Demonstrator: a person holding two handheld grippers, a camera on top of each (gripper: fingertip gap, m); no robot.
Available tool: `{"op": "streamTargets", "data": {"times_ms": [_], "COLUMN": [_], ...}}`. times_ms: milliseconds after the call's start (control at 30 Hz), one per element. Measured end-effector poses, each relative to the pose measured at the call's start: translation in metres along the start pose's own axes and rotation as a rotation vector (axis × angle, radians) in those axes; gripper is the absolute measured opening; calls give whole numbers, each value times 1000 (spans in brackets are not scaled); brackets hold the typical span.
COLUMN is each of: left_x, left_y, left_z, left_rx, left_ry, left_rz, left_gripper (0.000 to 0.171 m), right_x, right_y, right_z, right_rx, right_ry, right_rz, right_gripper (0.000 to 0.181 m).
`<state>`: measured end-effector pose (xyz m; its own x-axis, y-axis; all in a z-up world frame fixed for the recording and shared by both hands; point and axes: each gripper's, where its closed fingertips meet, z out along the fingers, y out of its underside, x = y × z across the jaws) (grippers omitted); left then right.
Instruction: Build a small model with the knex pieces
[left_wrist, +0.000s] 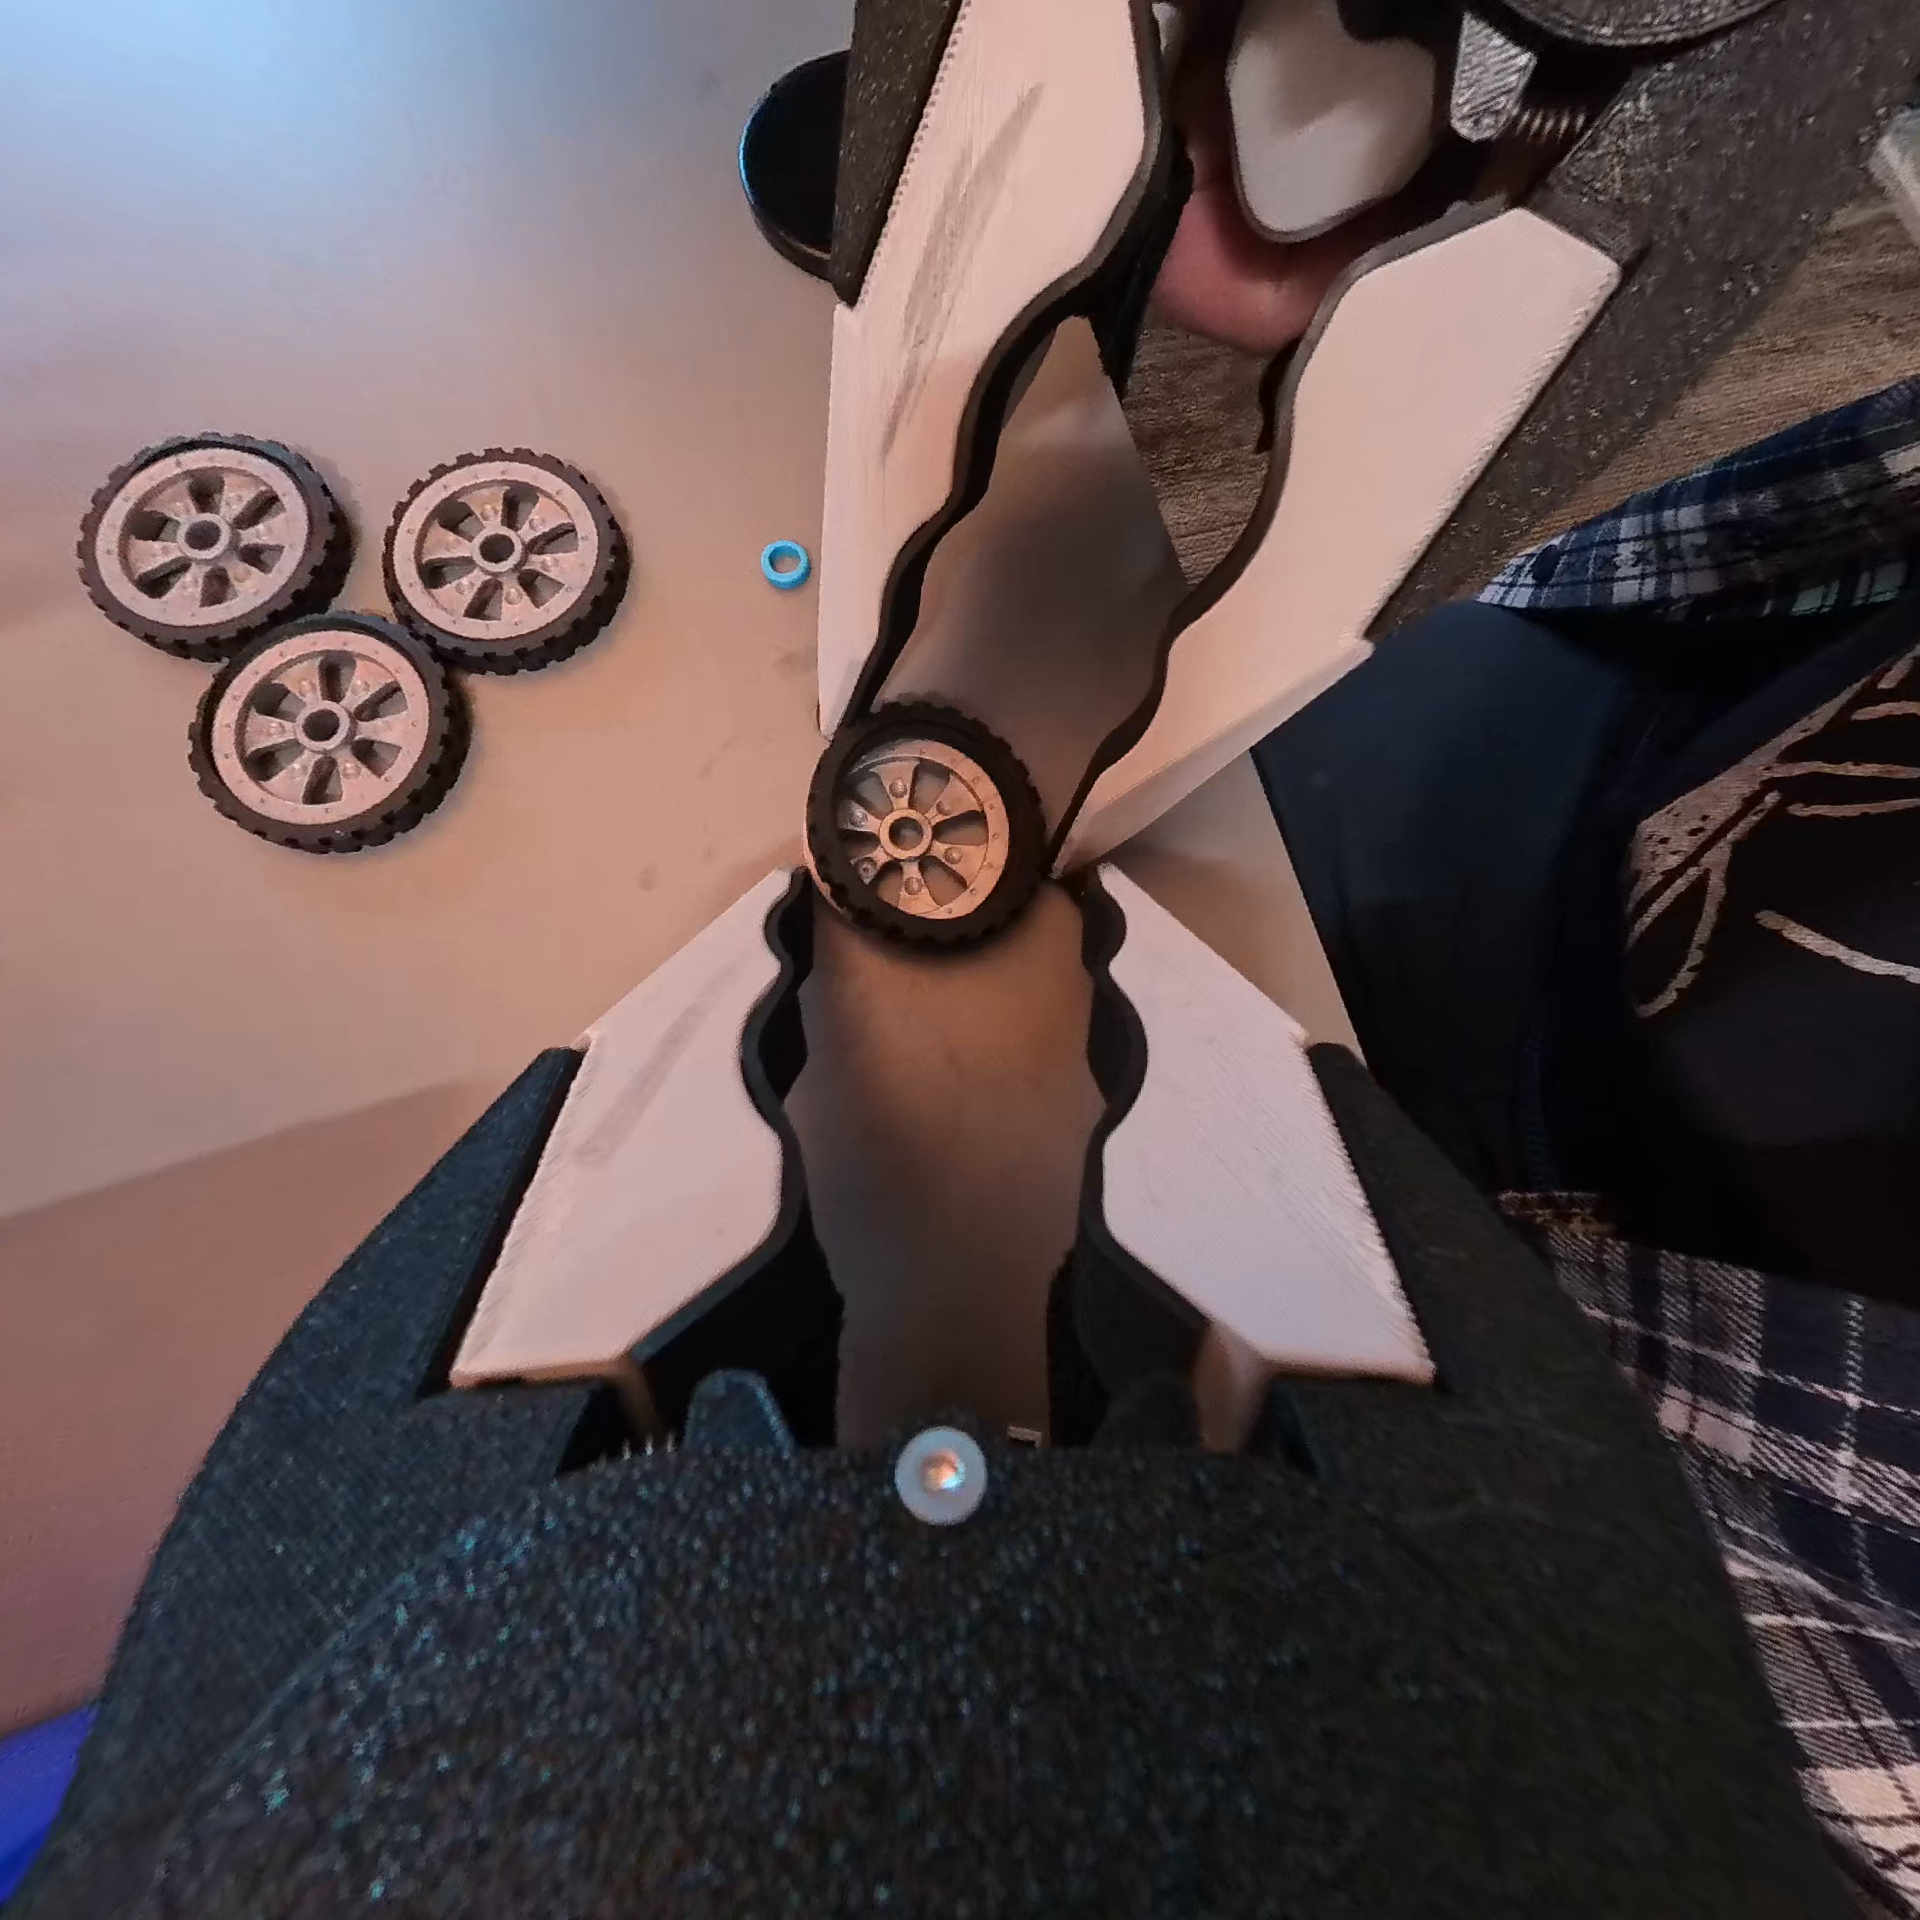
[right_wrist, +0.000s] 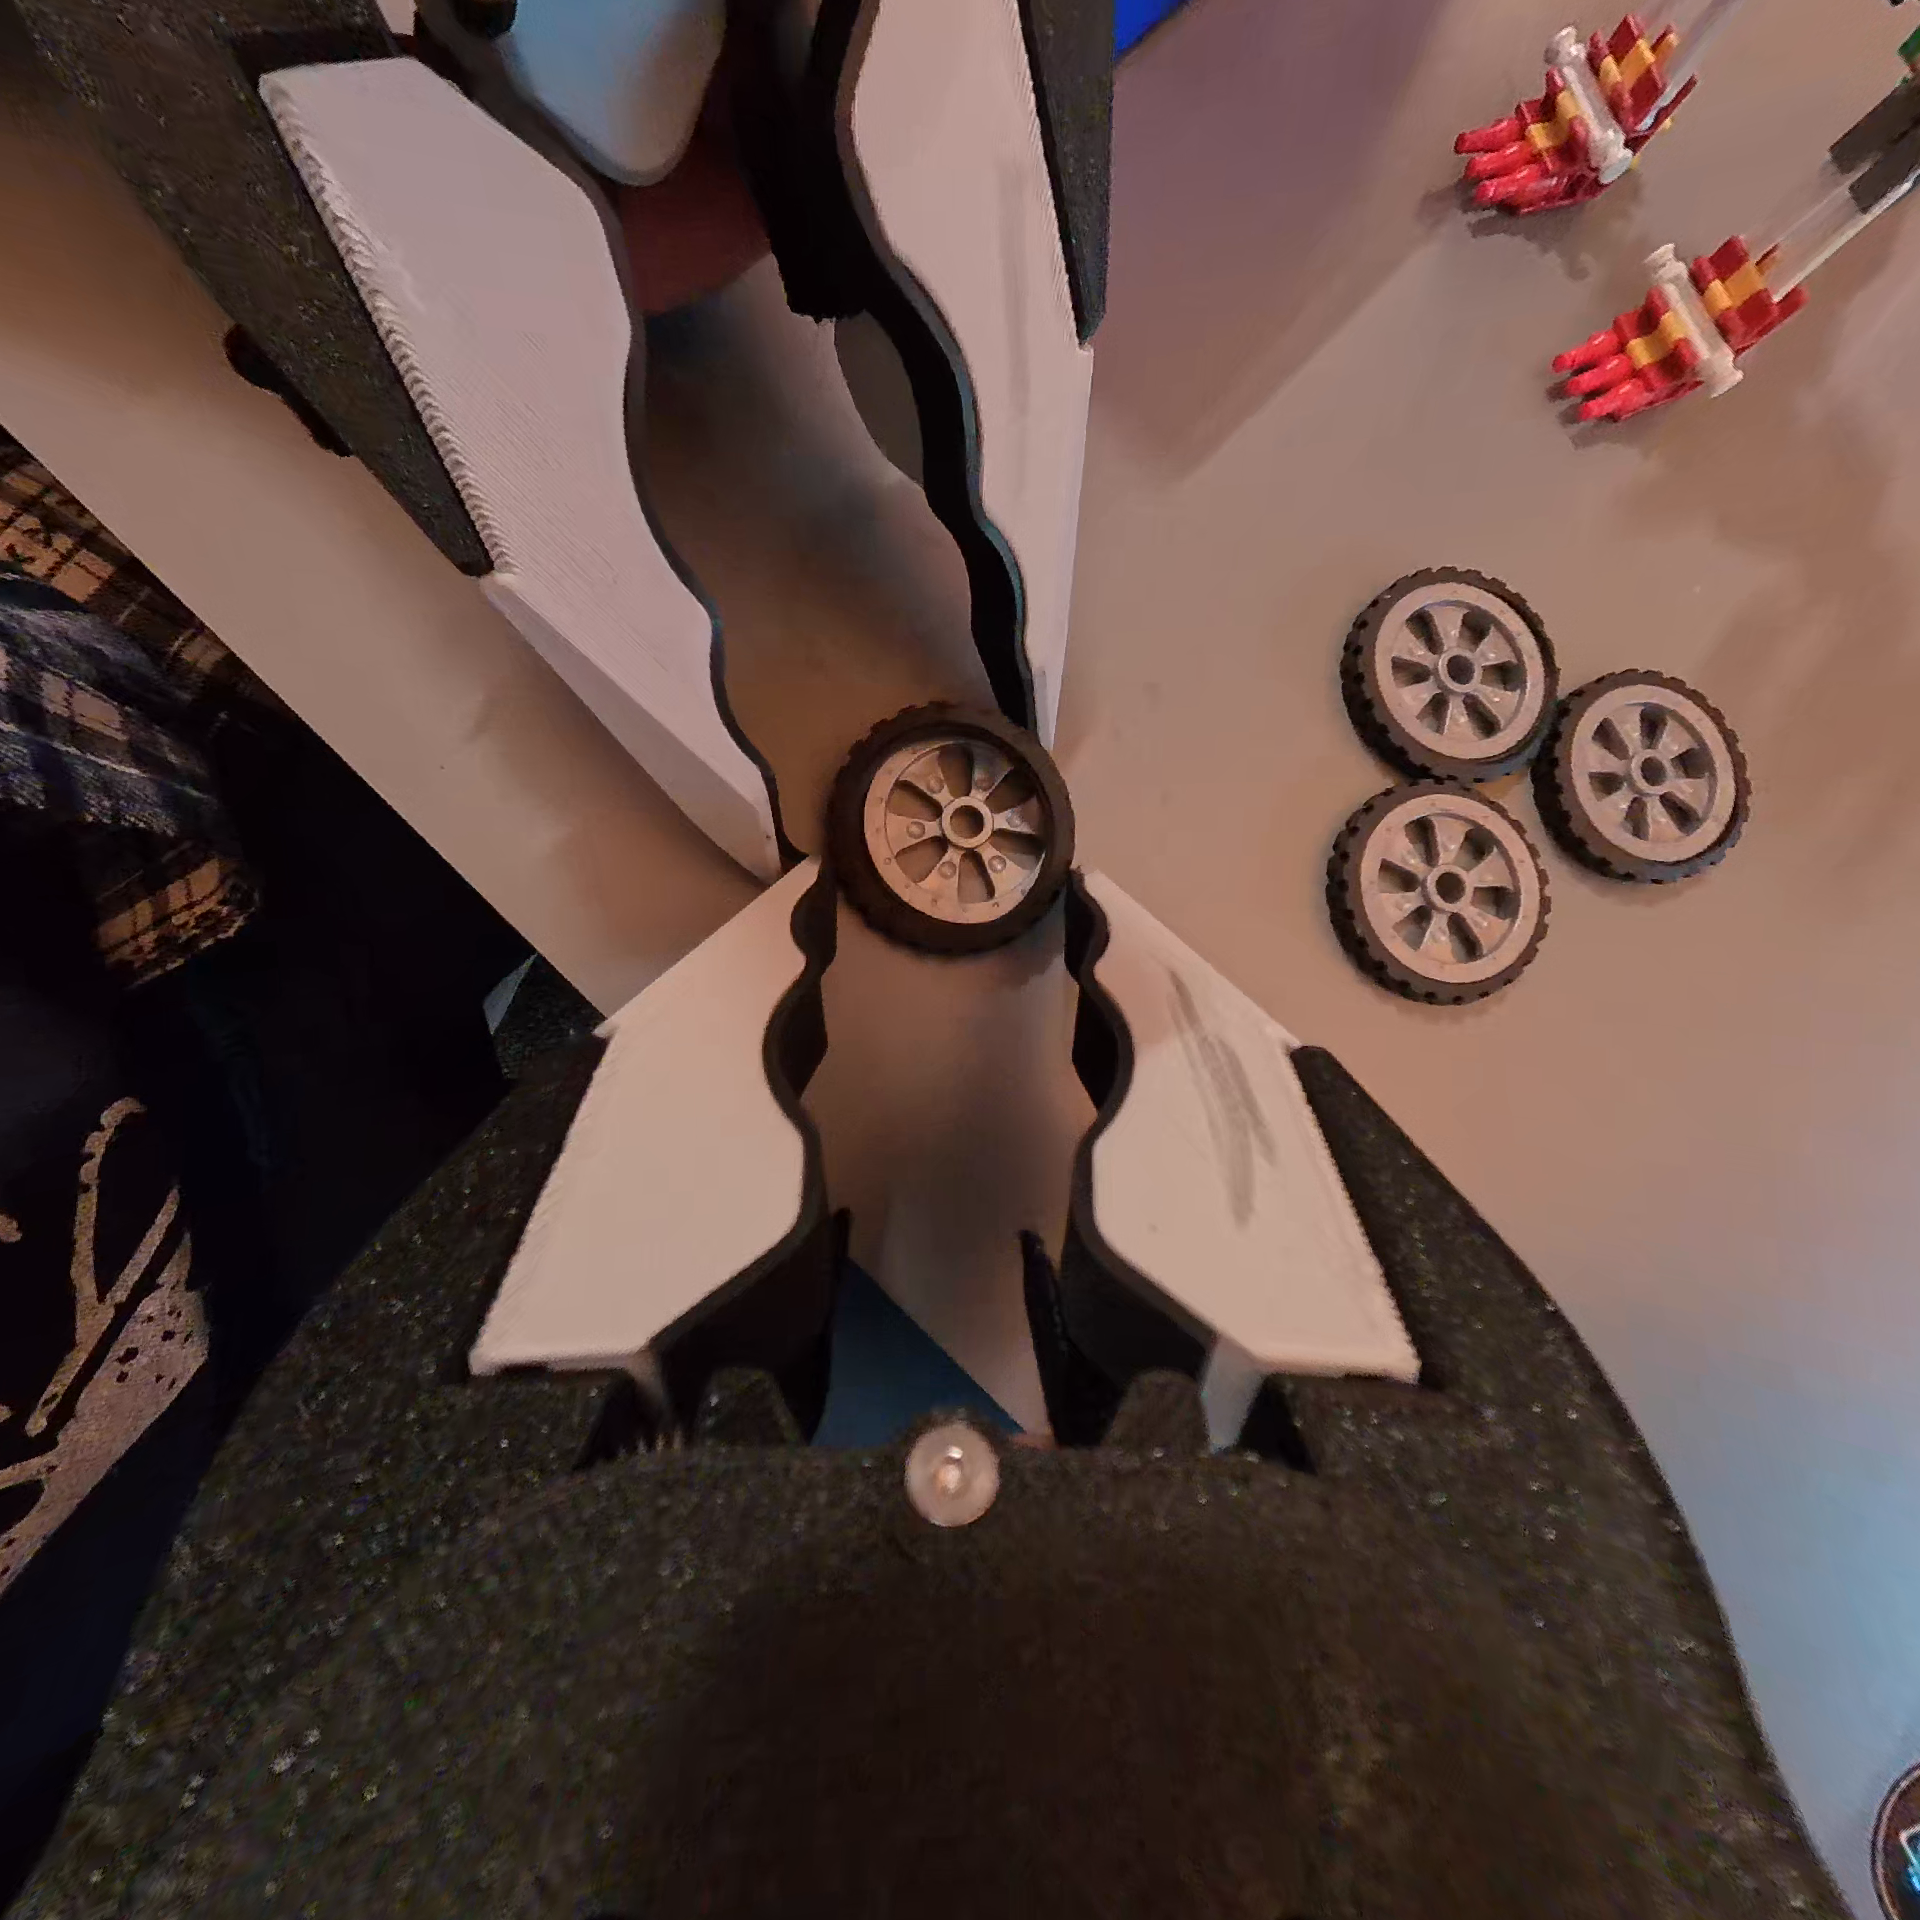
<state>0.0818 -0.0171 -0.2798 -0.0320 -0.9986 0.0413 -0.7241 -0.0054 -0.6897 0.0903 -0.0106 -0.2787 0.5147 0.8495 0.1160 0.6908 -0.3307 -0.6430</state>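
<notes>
My left gripper (left_wrist: 935, 883) and right gripper (right_wrist: 951, 878) both pinch one toy wheel (left_wrist: 923, 826) between them, while three more wheels (left_wrist: 322, 727) sit loose on the desk (left_wrist: 468, 987).

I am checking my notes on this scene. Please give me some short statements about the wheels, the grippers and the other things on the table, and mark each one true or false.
1. Three toy wheels lie flat in a cluster on the table. True.
2. A fourth toy wheel sits at the fingertips of both the left gripper and the right gripper. True.
3. A small blue ring is stacked on top of the wheel cluster. False: it lies alone on the table, apart from the cluster.
4. The red and yellow brick pieces touch the wheel cluster. False: they lie well apart from it.
5. The wheels have grey spoked hubs and black treaded tyres. True.
</notes>
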Motion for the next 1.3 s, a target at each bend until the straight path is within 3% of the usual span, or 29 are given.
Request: {"op": "streamTargets", "data": {"times_ms": [533, 700, 1000, 1300], "left_x": [0, -4, -12, -10], "left_y": [-1, -4, -4, -4], "left_z": [0, -4, -2, -1], "left_rx": [9, 24, 36, 38], "left_ry": [11, -4, -39, -35], "left_rz": [-16, -35, -65, -65], "left_gripper": [49, 47, 13, 12], "right_x": [3, 3, 12, 9], "right_y": [-1, -7, -5, -1], "right_z": [-9, -18, -7, -2], "right_rx": [14, 44, 24, 25], "right_ry": [16, 20, 50, 72], "right_rz": [0, -9, 5, 13], "right_gripper": [50, 34, 0, 0]}}
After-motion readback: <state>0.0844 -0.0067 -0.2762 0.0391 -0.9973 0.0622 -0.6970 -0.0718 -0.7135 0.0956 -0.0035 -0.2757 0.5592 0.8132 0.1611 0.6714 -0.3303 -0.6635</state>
